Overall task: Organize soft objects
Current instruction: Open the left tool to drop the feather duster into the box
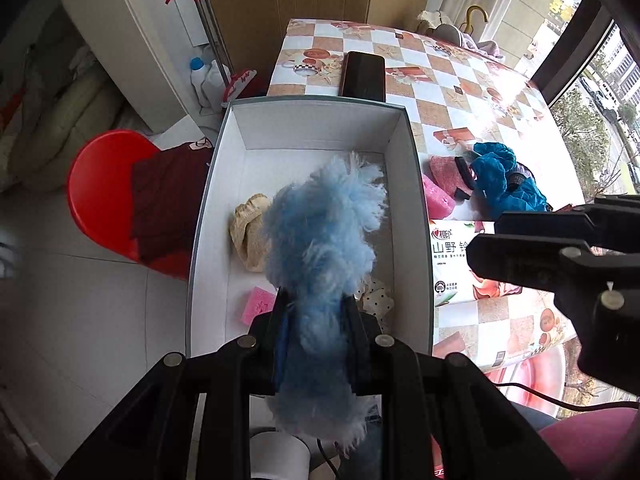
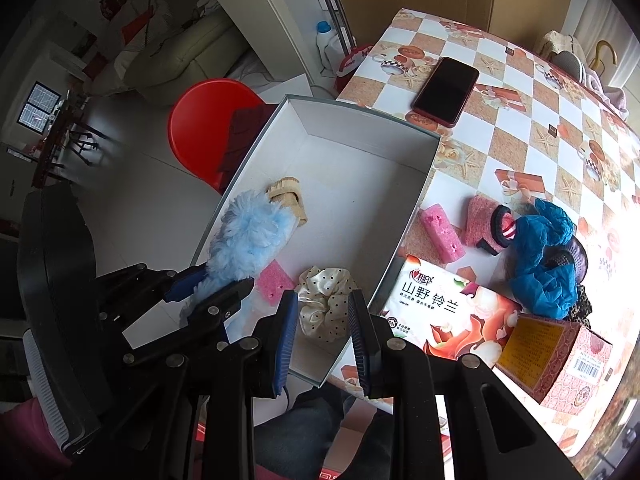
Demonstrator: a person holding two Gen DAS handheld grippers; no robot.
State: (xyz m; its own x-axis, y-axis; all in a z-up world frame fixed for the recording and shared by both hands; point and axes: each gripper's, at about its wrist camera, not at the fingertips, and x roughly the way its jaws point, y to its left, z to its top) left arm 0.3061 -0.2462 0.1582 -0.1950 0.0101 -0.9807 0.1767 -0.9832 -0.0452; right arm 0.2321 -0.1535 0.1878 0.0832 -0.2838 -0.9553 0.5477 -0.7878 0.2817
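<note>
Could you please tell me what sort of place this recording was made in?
Most likely a home living or dining area. A table with a patterned checkered cover stands by a window, a red stool sits on the tiled floor, and a pale sofa and a mop show behind.

Home, likely — sofa [image 2: 176, 60], red stool [image 1: 104, 196], patterned tablecloth [image 2: 540, 120].

Left gripper [image 1: 316, 320] squeezing fluffy light-blue duster [image 1: 320, 240], holding it over open white box [image 1: 316, 120]. Tan cloth [image 1: 248, 232], pink sponge [image 1: 258, 304] and dotted scrunchie [image 1: 376, 296] lying inside box. Black phone [image 1: 363, 75] lying on checkered table [image 1: 460, 92] behind box. Right gripper [image 1: 560, 252] reaching in from right, over tissue pack [image 1: 452, 256]. Teal cloth [image 1: 504, 176] sitting beside box.
</note>
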